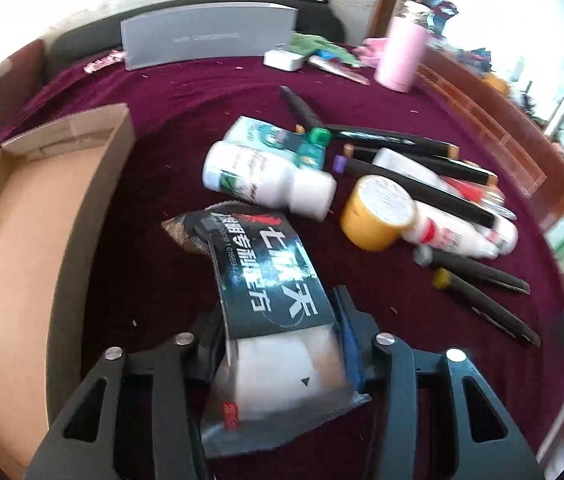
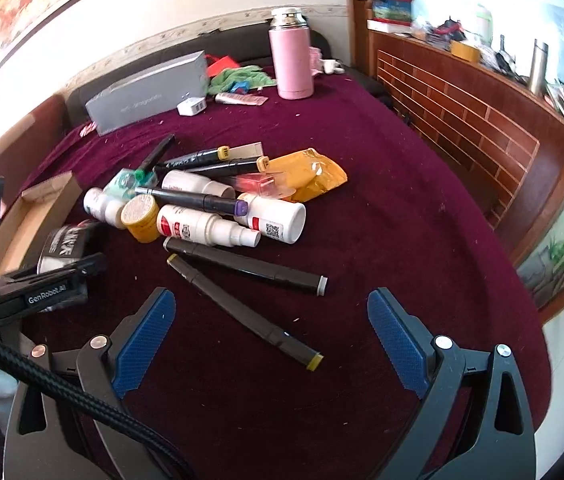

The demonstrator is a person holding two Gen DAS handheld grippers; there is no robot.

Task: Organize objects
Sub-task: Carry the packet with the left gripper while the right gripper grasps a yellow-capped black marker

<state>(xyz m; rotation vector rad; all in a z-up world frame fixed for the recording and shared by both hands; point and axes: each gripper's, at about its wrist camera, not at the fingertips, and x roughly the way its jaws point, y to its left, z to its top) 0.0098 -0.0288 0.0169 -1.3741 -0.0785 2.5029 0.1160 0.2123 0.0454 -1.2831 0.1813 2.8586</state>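
My left gripper is shut on a black and white packet with white Chinese lettering, held just above the maroon cloth, right of an open cardboard box. The packet also shows in the right wrist view, beside the left gripper. My right gripper is open and empty, over two black markers. Ahead lies a pile: white bottles, a yellow-capped jar, several black markers, a yellow pouch.
At the back of the maroon table stand a grey box, a pink flask, a white charger and a green cloth. A wooden lattice ledge runs along the right.
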